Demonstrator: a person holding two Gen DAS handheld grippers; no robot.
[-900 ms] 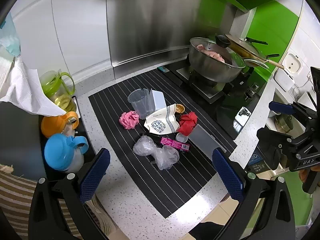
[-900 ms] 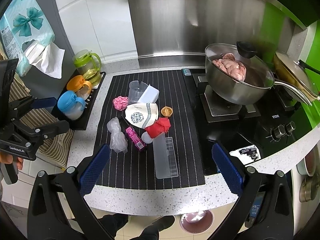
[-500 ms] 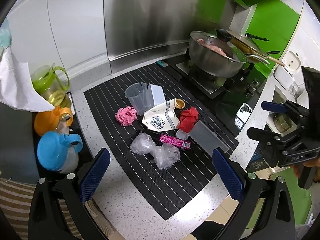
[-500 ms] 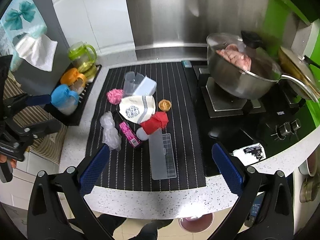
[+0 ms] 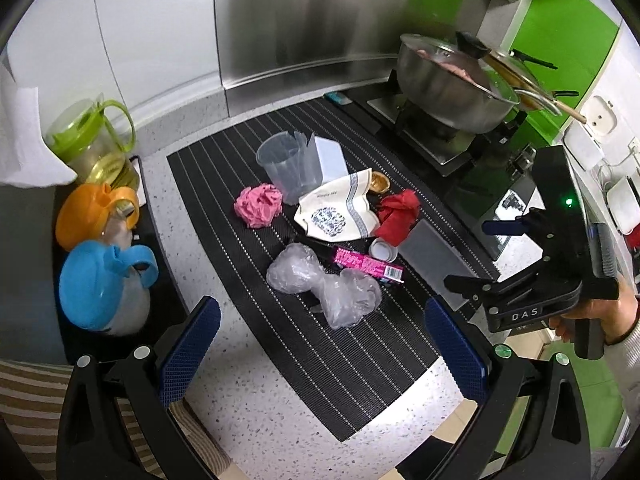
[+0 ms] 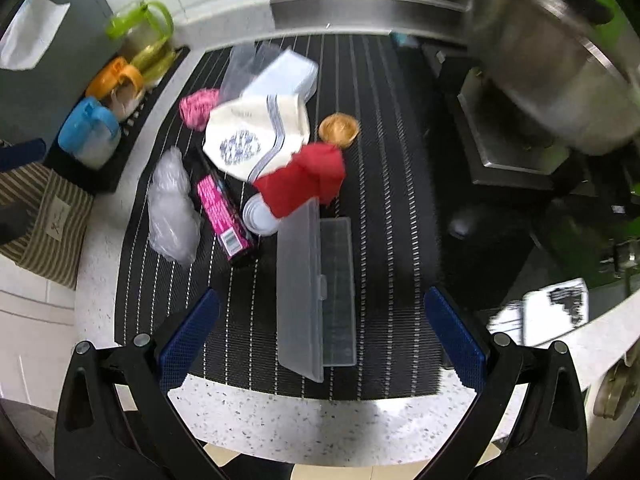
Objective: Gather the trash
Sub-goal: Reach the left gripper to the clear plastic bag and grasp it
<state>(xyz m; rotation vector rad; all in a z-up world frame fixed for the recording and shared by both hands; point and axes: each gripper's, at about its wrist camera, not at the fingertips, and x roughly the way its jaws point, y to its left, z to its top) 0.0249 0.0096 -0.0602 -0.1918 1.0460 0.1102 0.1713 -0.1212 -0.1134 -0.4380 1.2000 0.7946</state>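
Trash lies on a black striped mat [image 5: 352, 360] [image 6: 384, 208]: a crumpled clear plastic bag [image 5: 320, 284] [image 6: 172, 208], a pink carton [image 5: 368, 266] [image 6: 226, 216], a pink crumpled wad [image 5: 260, 204] [image 6: 198, 106], a red crumpled piece [image 5: 398, 212] [image 6: 308, 180], a white printed paper bag [image 5: 336, 212] [image 6: 256, 136], a clear cup [image 5: 288, 164] and a clear plastic box [image 6: 316, 292]. My left gripper [image 5: 320, 356] hangs open above the mat, just short of the plastic bag. My right gripper [image 6: 320, 336] is open over the clear box's near end, nothing between its pads.
Green, orange and blue lidded jugs [image 5: 104, 280] stand on a tray at the left. A steel pot [image 5: 452, 88] sits on the stove at the right. A small gold cup [image 6: 338, 130] lies by the red piece. A person's hand [image 5: 592, 316] holds the right gripper's handle.
Both grippers have come down and closer to the mat; the trash looks larger in both views. The right wrist view is blurred by motion. Nothing has been picked up.
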